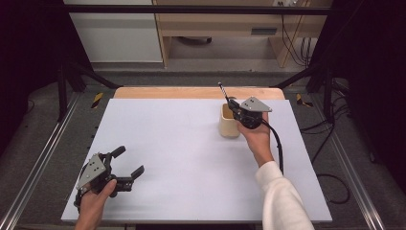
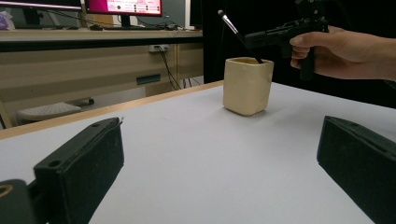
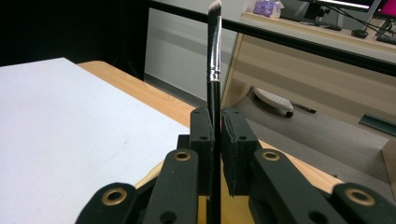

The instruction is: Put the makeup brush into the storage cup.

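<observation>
Left gripper (image 1: 128, 168) nearest, low on the white tabletop (image 1: 182, 158), fingers (image 2: 84, 163) spread apart, nothing between them, well away from the work. Right gripper (image 1: 231, 103) far side, fingers (image 3: 201, 140) clamped together on a makeup brush (image 3: 214, 60). Brush handle dips into the mouth of the cream cup (image 2: 247, 86); long axis tilted, bristle end up and leaning away from the cup. Cup sits directly under the right fingers, so that hand is the nearer one. Count: one brush, one cup, two grippers.
</observation>
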A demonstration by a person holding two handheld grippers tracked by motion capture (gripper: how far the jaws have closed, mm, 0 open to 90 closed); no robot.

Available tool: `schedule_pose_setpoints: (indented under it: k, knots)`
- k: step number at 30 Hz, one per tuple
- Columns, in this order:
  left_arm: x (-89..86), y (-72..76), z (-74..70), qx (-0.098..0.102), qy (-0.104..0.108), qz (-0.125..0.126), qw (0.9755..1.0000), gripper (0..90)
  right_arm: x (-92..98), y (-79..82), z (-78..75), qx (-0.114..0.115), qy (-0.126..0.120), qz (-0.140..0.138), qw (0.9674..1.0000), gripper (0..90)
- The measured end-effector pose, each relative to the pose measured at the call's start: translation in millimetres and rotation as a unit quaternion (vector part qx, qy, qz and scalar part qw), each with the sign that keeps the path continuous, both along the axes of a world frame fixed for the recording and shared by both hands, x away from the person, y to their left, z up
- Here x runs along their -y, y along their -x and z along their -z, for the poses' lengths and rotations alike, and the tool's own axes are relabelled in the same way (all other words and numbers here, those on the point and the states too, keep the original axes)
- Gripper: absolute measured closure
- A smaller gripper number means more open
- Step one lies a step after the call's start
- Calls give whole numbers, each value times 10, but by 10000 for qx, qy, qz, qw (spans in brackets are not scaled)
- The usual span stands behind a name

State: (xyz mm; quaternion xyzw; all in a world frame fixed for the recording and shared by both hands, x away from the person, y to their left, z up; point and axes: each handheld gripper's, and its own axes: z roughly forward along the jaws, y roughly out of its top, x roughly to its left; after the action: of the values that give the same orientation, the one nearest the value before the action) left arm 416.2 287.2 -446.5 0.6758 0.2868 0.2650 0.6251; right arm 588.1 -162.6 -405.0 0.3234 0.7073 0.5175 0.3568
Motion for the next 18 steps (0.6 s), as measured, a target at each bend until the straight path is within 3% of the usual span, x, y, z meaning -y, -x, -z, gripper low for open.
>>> schedule_pose_setpoints:
  k: [9,18]
  knots:
    - [4,1,-1,1,-15,7,10000,3,59,64,16,-113,-144,-25,9998,826]
    - [4,1,-1,1,-3,-2,10000,4,132,164,-67,-35,-157,-68,9998,831]
